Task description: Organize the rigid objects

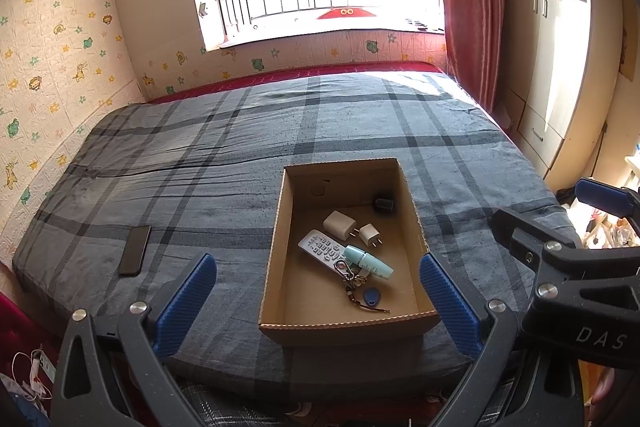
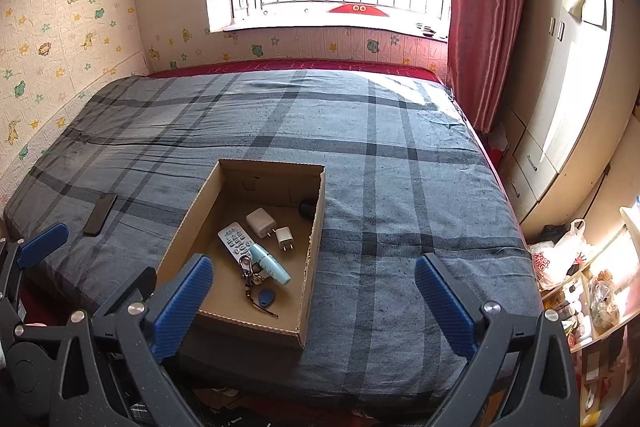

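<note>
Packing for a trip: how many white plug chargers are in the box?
2. The larger white charger lies mid-box; the smaller white charger sits just right of it. Both are inside the cardboard box. A dark object in the far corner is unclear.

plaid bed (image 1: 200, 155); cardboard box (image 1: 276, 259), phone (image 1: 135, 250)

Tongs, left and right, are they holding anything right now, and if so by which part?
Nothing is held. The left tongs and right tongs are both open and empty, above the bed's near edge by the cardboard box.

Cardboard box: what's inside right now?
In the cardboard box: remote, two white chargers, teal tube, keyring with blue fob, black item. Remote's near end is covered.
</note>
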Demonstrator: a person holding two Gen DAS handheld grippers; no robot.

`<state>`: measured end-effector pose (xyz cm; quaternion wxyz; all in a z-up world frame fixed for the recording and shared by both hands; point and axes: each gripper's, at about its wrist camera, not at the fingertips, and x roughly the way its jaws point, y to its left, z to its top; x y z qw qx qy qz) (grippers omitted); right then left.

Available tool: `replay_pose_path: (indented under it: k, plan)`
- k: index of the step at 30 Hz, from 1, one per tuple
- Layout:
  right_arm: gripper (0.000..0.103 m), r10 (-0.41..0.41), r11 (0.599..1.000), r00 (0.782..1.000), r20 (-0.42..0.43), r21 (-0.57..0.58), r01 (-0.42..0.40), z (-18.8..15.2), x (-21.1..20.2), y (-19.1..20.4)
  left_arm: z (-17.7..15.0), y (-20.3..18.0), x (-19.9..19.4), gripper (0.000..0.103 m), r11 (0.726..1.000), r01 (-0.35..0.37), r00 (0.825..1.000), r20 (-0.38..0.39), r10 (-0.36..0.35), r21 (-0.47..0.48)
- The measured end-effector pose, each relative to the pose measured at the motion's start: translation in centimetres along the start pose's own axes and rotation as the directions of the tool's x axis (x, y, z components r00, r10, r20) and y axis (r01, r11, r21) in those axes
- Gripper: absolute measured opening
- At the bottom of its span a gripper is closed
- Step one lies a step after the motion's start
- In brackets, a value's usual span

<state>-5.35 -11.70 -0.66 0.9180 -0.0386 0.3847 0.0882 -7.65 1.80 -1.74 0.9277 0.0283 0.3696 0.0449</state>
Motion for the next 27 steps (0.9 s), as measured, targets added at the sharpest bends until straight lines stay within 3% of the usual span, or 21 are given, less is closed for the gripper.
replay_pose_path:
  k: [27]
  plan:
    - [0.103, -0.008, 1.0, 1.0, -0.006, 0.005, 0.008, -0.1, 0.9, -0.4, 0.2, -0.5, 1.2, 0.103, 1.0, 0.009, 1.0, -0.015, -0.009, 0.018]
